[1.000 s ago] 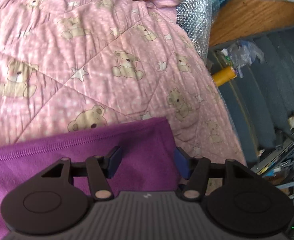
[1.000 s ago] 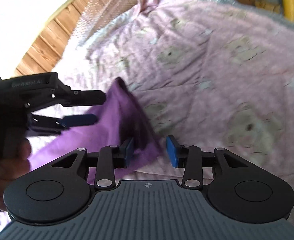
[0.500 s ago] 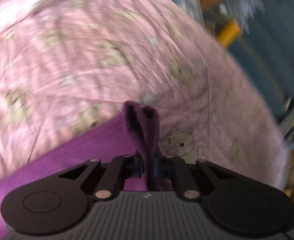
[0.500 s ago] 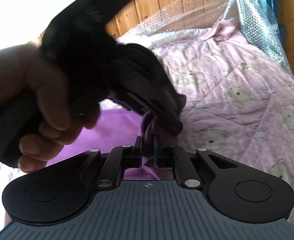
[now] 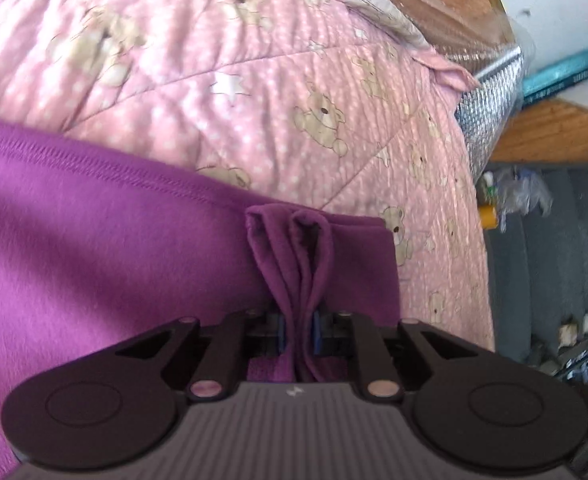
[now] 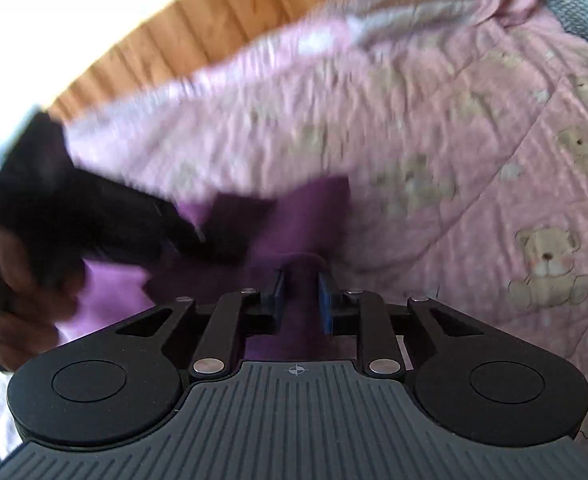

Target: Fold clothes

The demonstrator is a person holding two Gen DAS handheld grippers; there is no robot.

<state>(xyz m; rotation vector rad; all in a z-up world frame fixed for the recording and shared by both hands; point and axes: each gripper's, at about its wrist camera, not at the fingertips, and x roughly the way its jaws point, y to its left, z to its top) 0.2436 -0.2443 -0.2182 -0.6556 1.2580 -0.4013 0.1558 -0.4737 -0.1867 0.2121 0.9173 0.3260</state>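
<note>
A purple garment [image 5: 94,248] lies on a pink quilt with teddy bears [image 5: 254,80]. My left gripper [image 5: 297,334] is shut on a bunched fold of the garment's hem, which sticks up between the blue pads. In the right wrist view the garment [image 6: 301,224] runs between the pads of my right gripper [image 6: 302,300], which is shut on a thick fold of it. The left gripper [image 6: 74,216] and the hand holding it show blurred at the left, over the garment.
The quilt [image 6: 493,140] covers the bed. A wooden headboard [image 6: 234,28] stands behind. Bubble wrap [image 5: 489,120] covers the bed's corner. Beside the bed are a grey ridged surface [image 5: 553,260] with clutter and a yellow object [image 5: 487,216].
Both grippers were open at the garment's edge a second ago. Both have closed on folds of it. The right gripper's pads stand slightly wider than half a second ago.
</note>
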